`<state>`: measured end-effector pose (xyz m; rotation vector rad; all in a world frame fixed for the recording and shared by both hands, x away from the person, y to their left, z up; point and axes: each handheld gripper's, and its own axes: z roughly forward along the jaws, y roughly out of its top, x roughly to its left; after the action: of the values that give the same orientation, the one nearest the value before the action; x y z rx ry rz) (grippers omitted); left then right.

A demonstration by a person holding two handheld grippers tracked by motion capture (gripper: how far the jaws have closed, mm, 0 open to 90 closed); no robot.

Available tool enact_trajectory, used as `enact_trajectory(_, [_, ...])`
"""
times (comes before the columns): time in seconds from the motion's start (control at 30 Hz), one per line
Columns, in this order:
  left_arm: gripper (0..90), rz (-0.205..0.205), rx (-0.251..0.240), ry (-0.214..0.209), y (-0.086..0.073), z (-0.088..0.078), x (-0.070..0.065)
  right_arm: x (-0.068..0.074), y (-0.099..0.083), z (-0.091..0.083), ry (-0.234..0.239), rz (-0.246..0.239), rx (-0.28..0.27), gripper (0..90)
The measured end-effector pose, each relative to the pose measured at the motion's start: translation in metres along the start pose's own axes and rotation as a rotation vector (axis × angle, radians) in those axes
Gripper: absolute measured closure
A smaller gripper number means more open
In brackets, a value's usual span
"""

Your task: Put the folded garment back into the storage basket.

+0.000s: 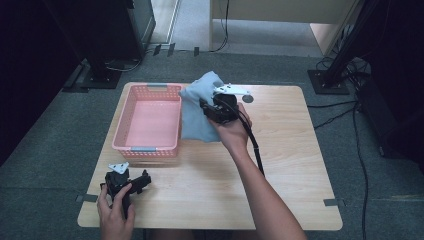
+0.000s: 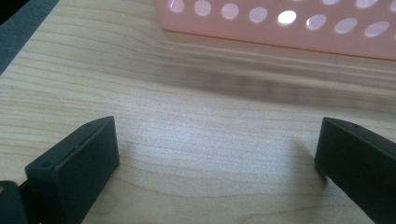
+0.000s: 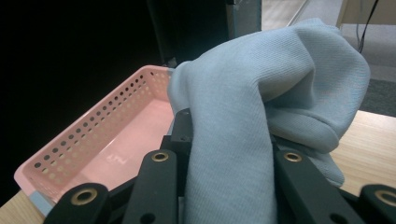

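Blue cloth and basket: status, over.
Right hand-held gripper shut on blue cloth, lifted beside pink basket. Left hand-held gripper open, idle on table. Basket empty, path unobstructed.

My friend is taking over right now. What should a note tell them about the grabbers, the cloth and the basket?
Right hand-held gripper: shut on the blue cloth, lifted beside the pink basket; part of the cloth drapes over the jaws.
Left hand-held gripper: open, holding nothing, low over the wooden table near the basket's front wall.
Done: cloth picked up.
Left: probably move the cloth over the basket, which has nothing in it, and let go.
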<state>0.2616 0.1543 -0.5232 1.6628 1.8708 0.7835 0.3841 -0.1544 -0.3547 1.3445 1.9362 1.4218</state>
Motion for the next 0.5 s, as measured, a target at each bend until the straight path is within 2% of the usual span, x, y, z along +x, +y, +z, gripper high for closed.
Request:
enact_trajectory(0.37, [0.0, 0.0, 0.0, 0.0, 0.0, 0.0, 0.0, 0.023, 0.009, 0.022, 0.037, -0.016, 0.01, 71.9])
enact_trajectory(0.5, [0.0, 0.0, 0.0, 0.0, 0.0, 0.0, 0.0, 0.035, 0.009, 0.036, 0.051, -0.028, 0.022, 71.9])
